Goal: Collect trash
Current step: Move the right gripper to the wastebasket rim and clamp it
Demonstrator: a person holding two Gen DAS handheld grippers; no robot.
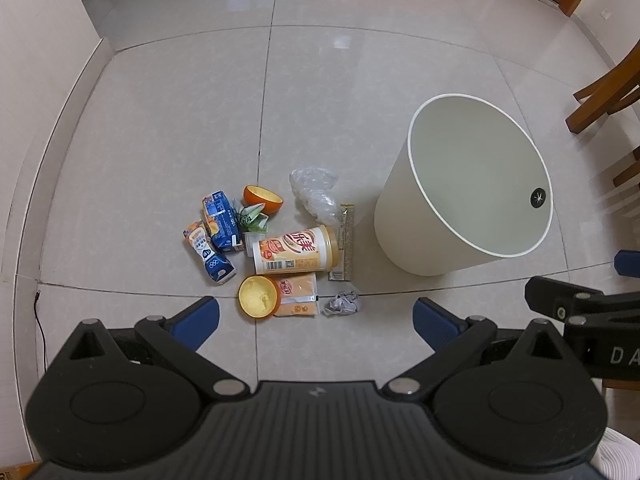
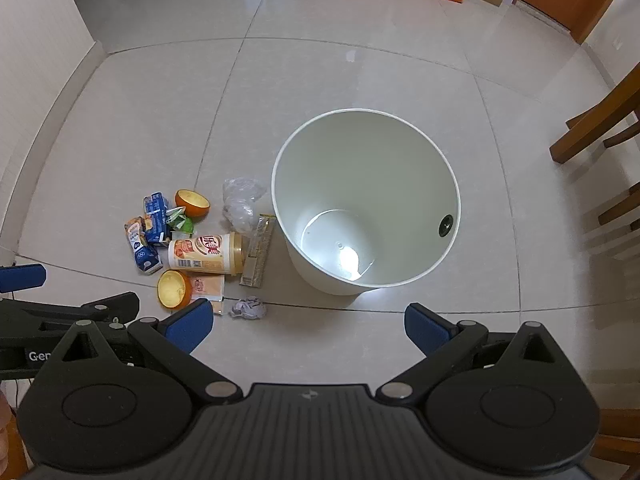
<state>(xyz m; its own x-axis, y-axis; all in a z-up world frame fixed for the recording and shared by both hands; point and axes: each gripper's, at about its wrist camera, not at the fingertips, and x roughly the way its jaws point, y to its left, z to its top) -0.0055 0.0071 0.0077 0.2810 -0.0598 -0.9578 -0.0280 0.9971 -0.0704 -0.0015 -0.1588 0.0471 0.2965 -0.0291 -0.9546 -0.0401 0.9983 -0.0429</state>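
Beside bin point(image 2: 366, 200) | trash pile point(image 1: 280, 248) | chair point(image 2: 600, 128) right | claws open, clear

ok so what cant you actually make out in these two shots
- Floor of the white plastic bin: left wrist view, hidden by its own wall; the right wrist view shows it bare.
- Flat orange sachet: right wrist view, partly covered by the right gripper finger.
- Small print on the crushed blue cartons: too small.
- Wooden chair: cut off by the edge.
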